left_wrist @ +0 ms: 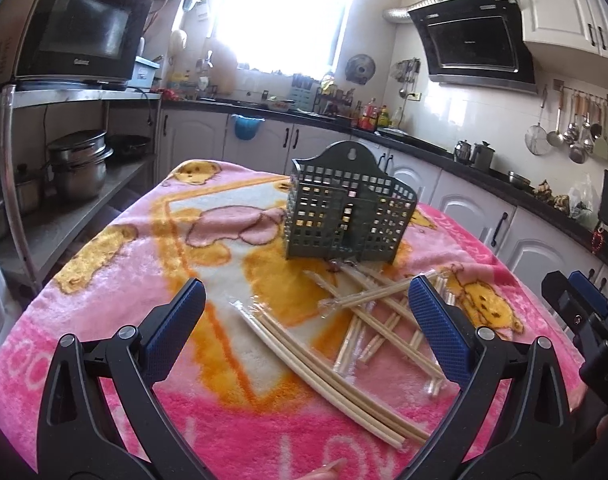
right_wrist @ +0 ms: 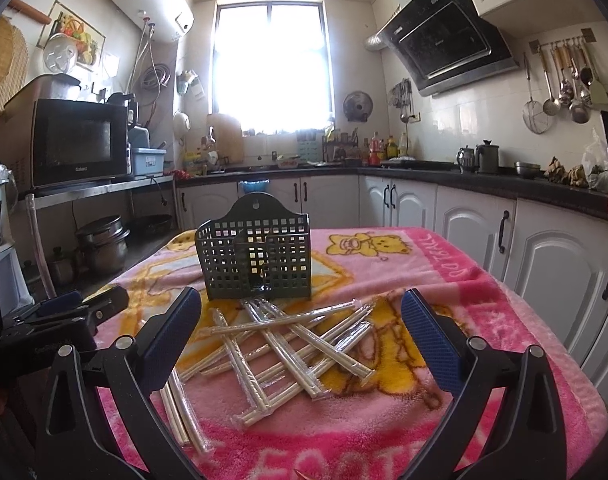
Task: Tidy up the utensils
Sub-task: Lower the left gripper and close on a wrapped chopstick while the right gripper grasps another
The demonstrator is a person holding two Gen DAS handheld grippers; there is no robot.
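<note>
Here, green lattice holder [right_wrist: 255, 254] upright, looks empty, wrapped chopsticks [right_wrist: 287, 340] heaped before it, both tongs [left_wrist: 306, 300] [right_wrist: 299, 310] wide.

pink fleece, pale sticks, dark green grid

the blanket [right_wrist: 484, 360] filling the lower frame is bright pink with a cream centre panel, orange-yellow bands, yellow cartoon bears outlined in brown, and white lettering along its edges. the basket [right_wrist: 255, 256] at mid-frame is dark green, pierced in a square grid. the chopsticks [right_wrist: 287, 344] below it are pale cream-tan under clear glossy wrappers. the left gripper [left_wrist: 304, 300] and right gripper [right_wrist: 299, 308] are black with dark blue dotted pads [left_wrist: 440, 324]. the cabinets [right_wrist: 544, 264] at right are white with black handles; the microwave [right_wrist: 75, 144] at left is black.
</note>
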